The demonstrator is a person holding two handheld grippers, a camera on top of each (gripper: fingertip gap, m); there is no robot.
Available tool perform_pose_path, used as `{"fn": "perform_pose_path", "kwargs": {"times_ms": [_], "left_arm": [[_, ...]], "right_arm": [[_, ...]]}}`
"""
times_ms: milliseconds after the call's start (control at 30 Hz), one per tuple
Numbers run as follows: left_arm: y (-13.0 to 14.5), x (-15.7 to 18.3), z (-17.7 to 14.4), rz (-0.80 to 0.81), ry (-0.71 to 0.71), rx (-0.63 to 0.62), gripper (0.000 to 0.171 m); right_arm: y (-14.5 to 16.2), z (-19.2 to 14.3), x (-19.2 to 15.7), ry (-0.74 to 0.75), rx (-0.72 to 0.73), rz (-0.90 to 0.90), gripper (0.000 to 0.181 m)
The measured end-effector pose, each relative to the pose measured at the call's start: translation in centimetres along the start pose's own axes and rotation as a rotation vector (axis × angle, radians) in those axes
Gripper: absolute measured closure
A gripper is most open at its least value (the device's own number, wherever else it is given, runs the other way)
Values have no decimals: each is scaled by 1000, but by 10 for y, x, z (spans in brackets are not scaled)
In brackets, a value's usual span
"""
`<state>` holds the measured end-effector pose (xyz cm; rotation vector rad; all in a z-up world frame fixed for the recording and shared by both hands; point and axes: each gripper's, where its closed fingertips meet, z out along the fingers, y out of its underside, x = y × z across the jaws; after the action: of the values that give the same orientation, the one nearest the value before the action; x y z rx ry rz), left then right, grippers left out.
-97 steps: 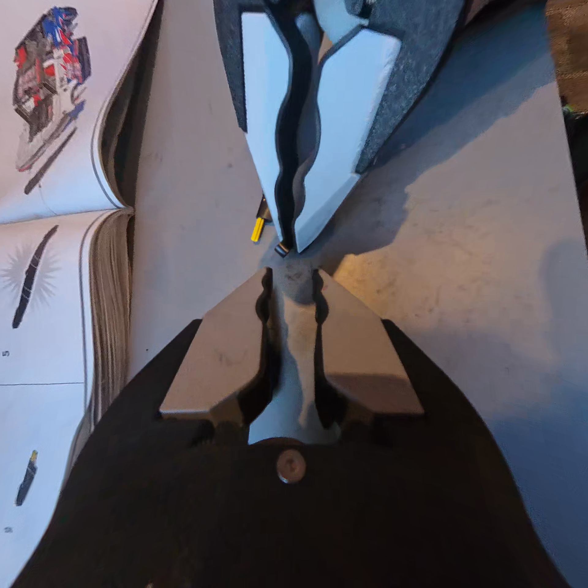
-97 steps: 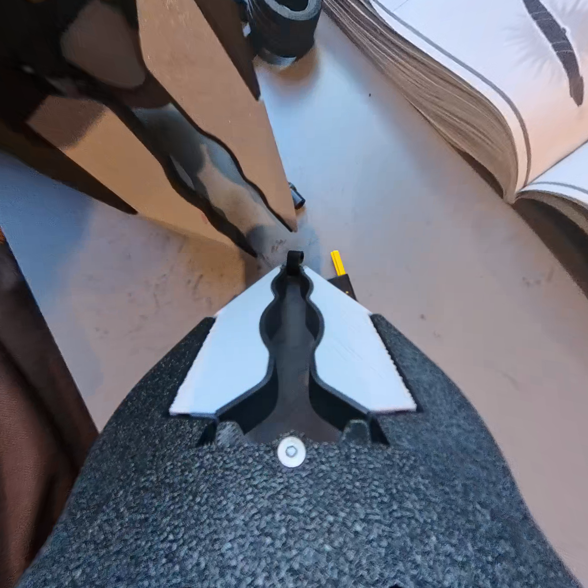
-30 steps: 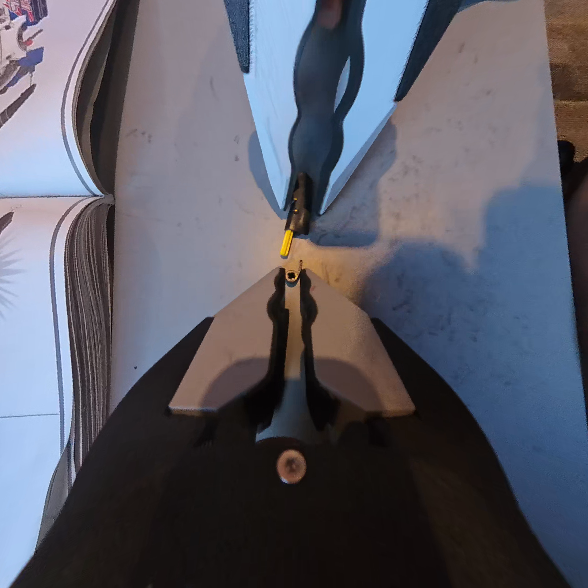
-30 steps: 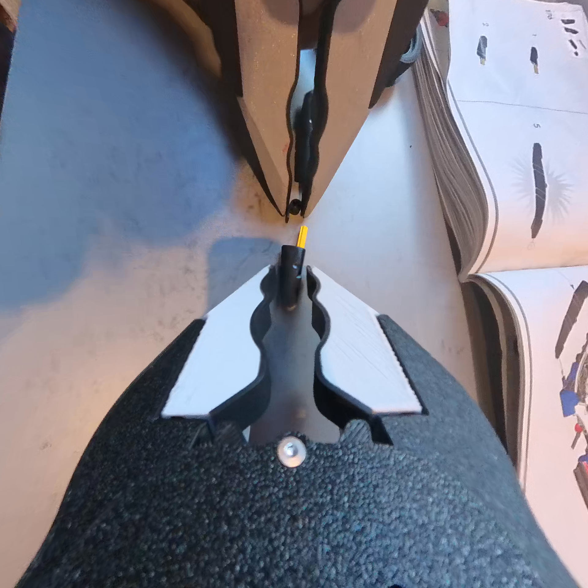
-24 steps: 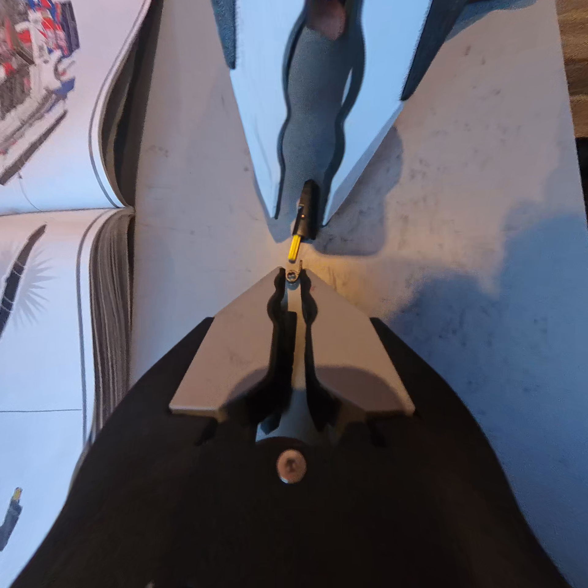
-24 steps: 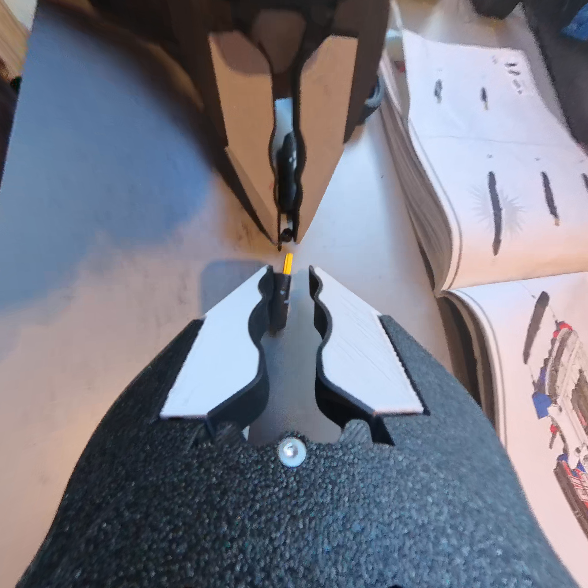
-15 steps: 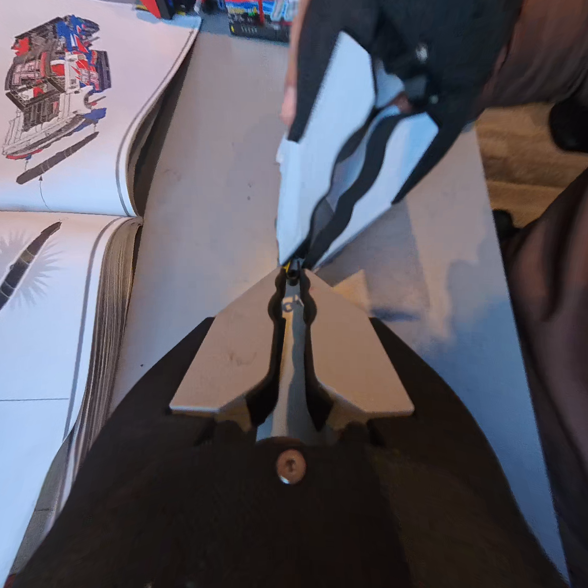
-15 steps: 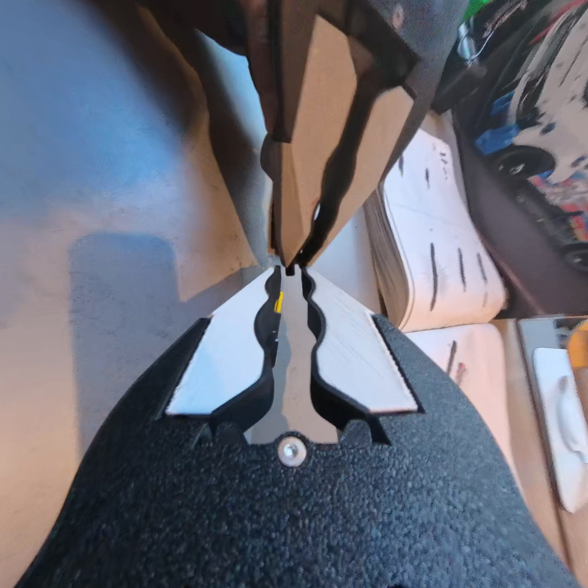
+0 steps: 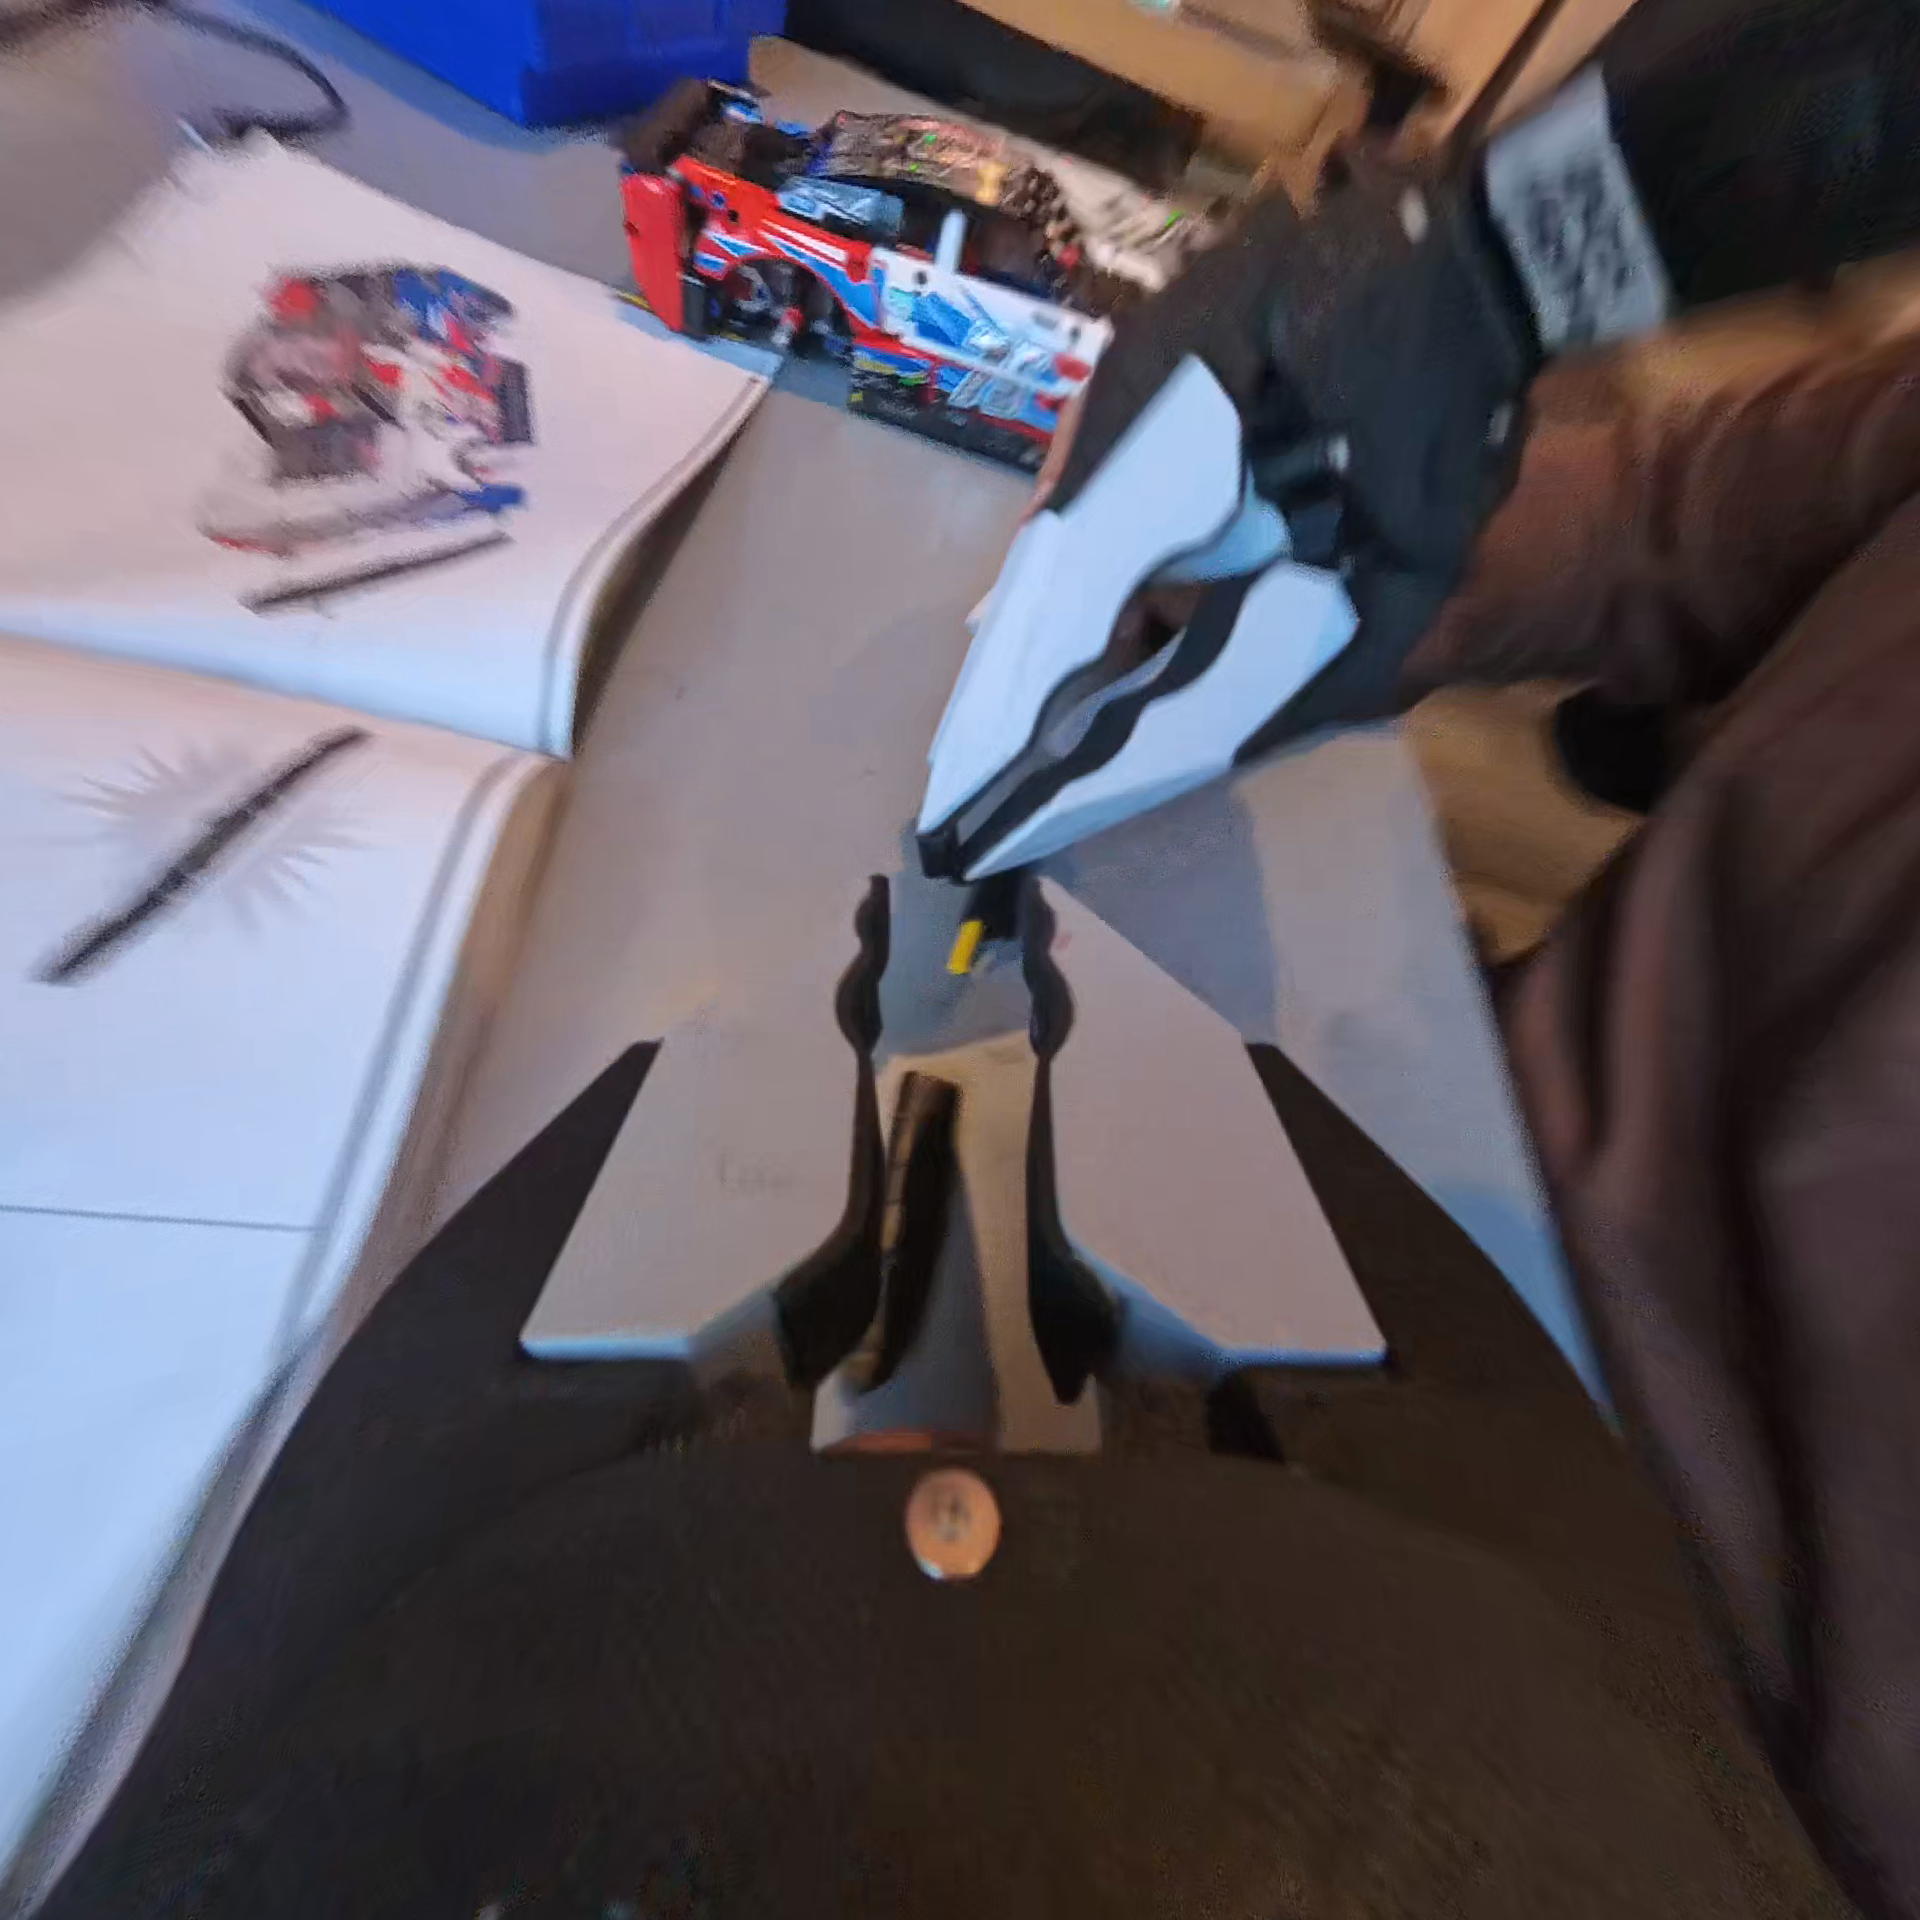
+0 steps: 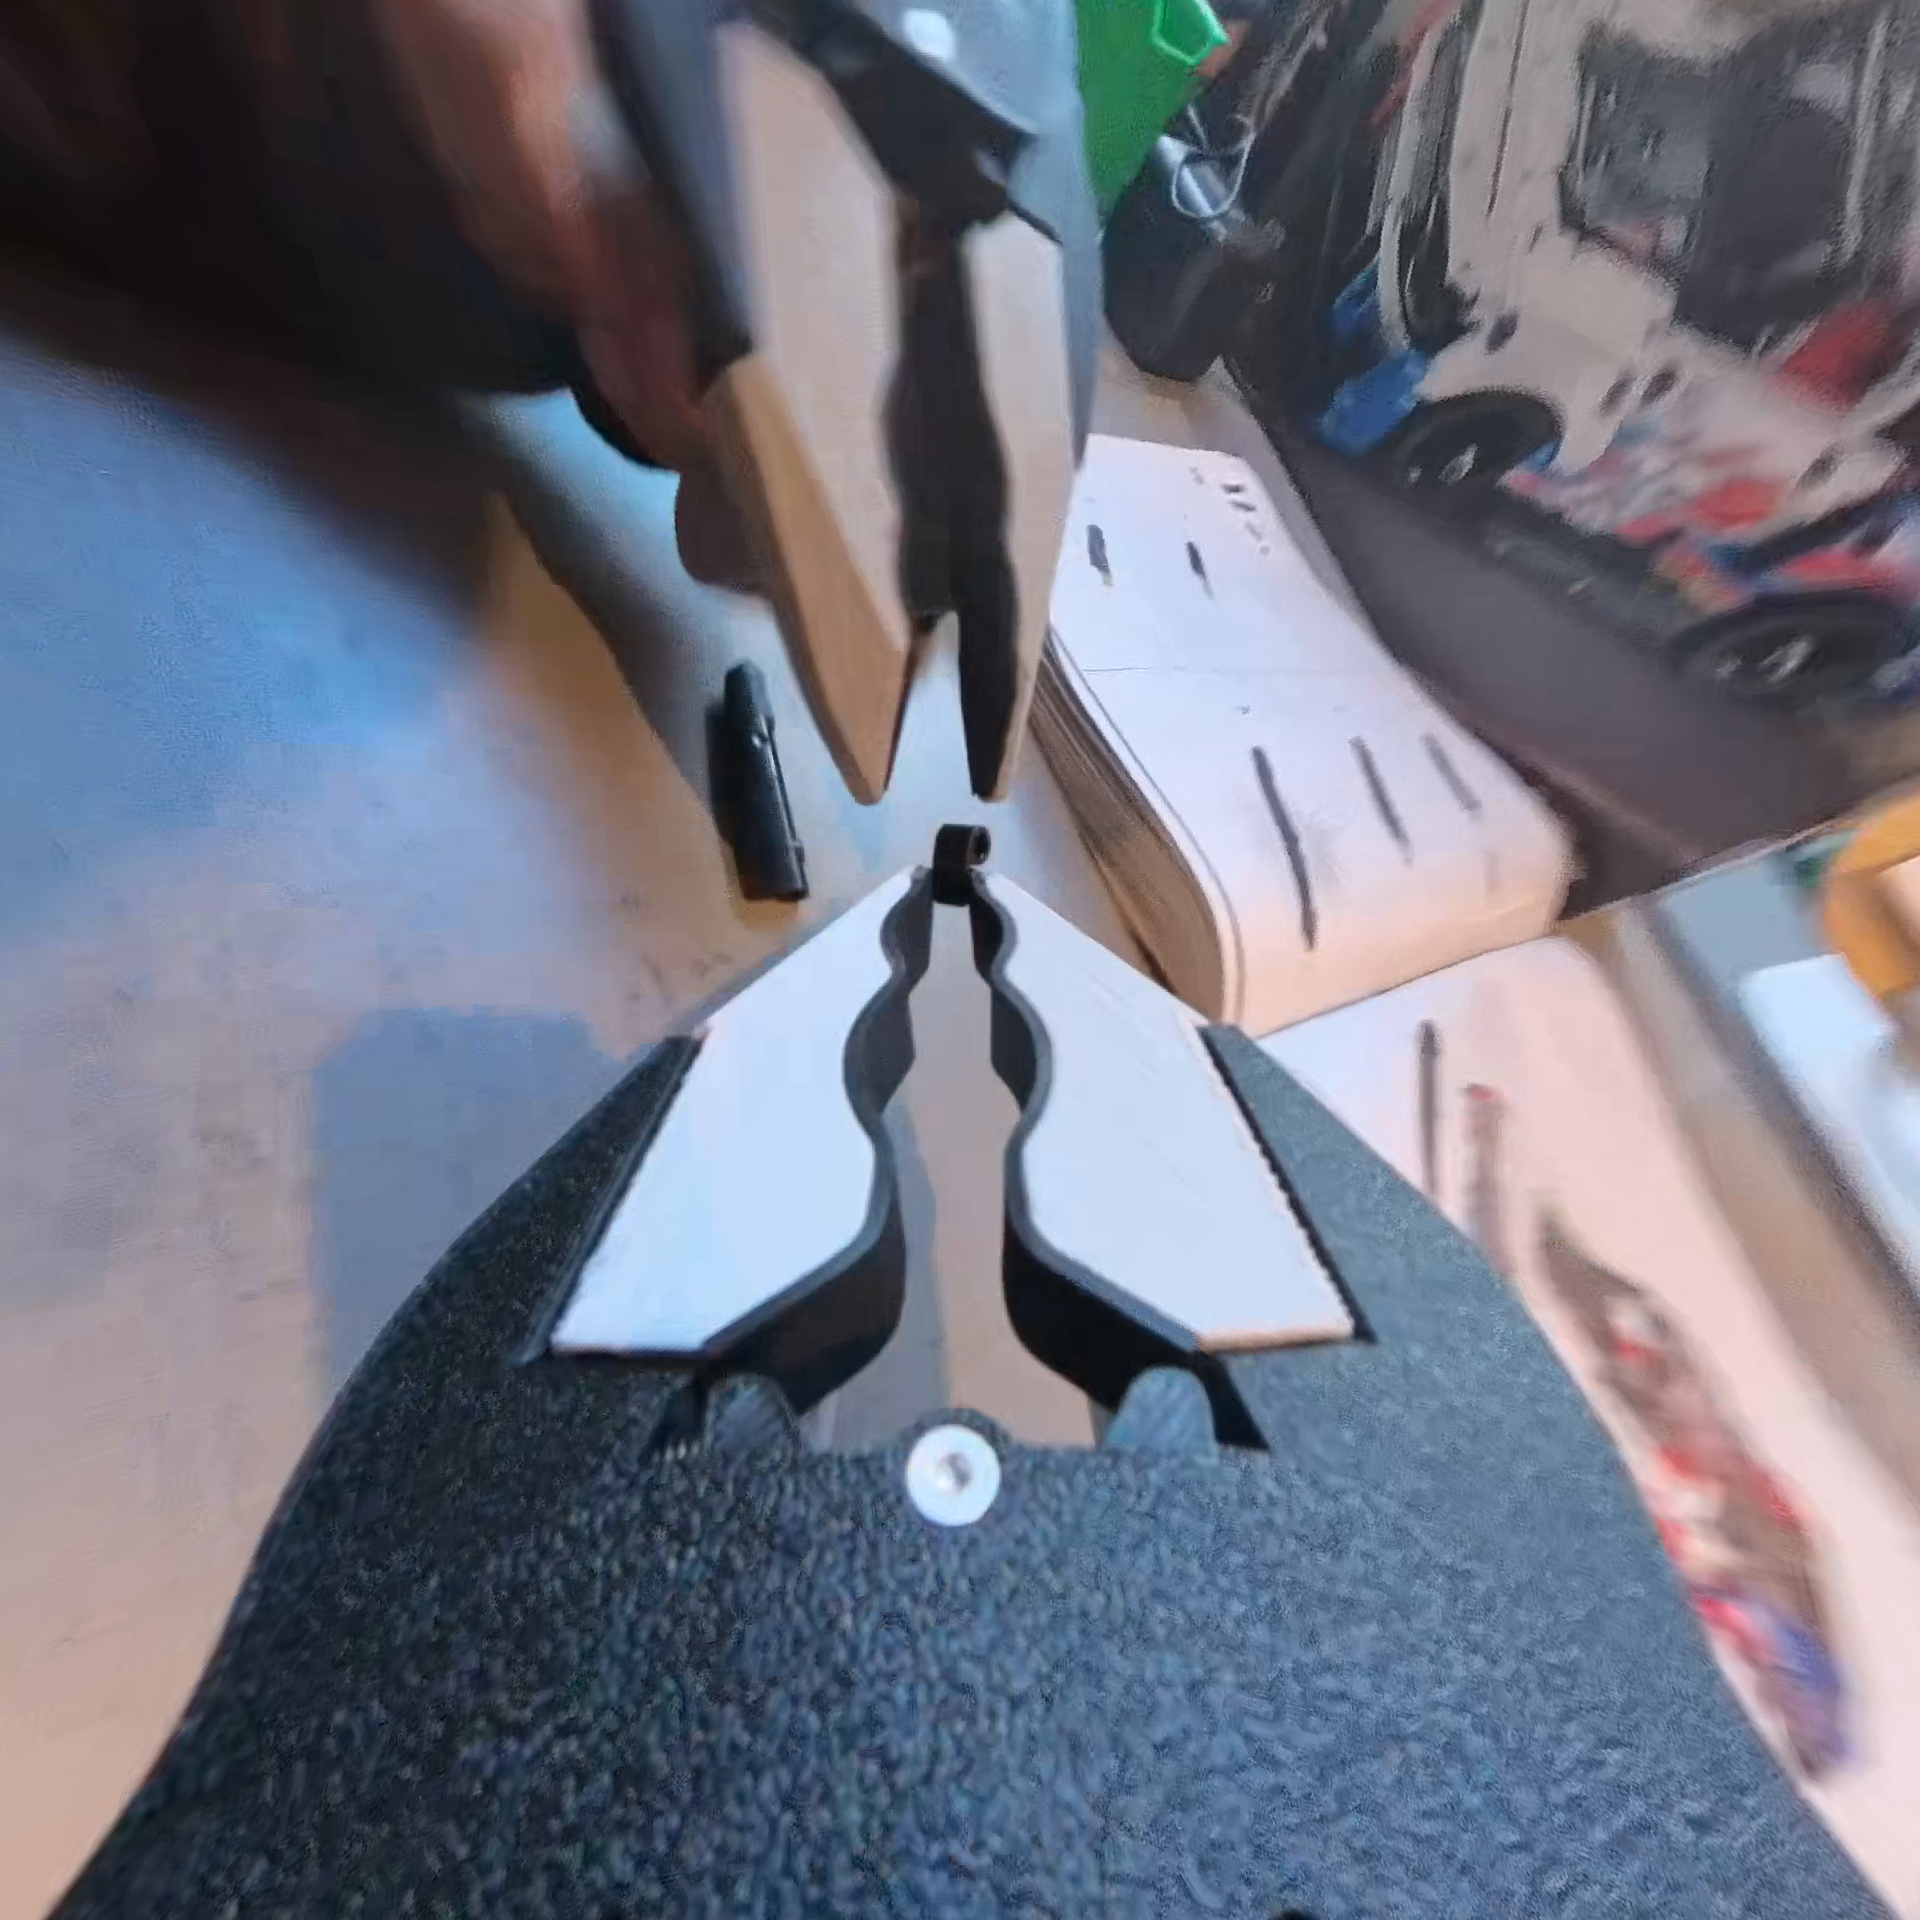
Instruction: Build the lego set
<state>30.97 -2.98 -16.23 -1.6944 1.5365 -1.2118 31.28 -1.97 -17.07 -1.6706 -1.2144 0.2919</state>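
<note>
A small black plastic connector piece, light, rigid and easily flicked loose, sits pinched at the very tips of the white-fingered right gripper, whose jaws are nearly closed on it; the safest hold is likely across its flat sides. At eleven o'clock a slim black plastic rod lies on the grey tabletop. The tan-fingered left gripper stands moderately open, holding nothing, a yellow tip showing between its fingers.
</note>
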Motion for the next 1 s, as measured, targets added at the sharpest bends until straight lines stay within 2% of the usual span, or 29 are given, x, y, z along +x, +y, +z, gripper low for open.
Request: {"fn": "perform_pose_path", "kwargs": {"times_ms": [133,233,400,500,600,700,1000], "left_arm": [[-4,-17,-2,417,-326,-48,152],[1,-16,2,608,-408,-105,153],[-8,-18,6,648,-485,-65,140],[-10,-17,13,648,-499,-56,141],[-15,-15,14,719,-533,-41,155],[-17,-12,12,748,-542,-17,160],[-12,-9,15,600,-421,41,158]], "right_arm": [[-5,0,2,-206,87,433,176],[-4,-2,8,-292,138,658,176],[-4,-5,11,-377,190,840,176],[-11,-6,8,-442,231,909,176],[-10,-6,7,-465,233,946,176],[-8,-5,7,-486,239,987,176],[-10,-4,-1,-521,220,955,174]]}}
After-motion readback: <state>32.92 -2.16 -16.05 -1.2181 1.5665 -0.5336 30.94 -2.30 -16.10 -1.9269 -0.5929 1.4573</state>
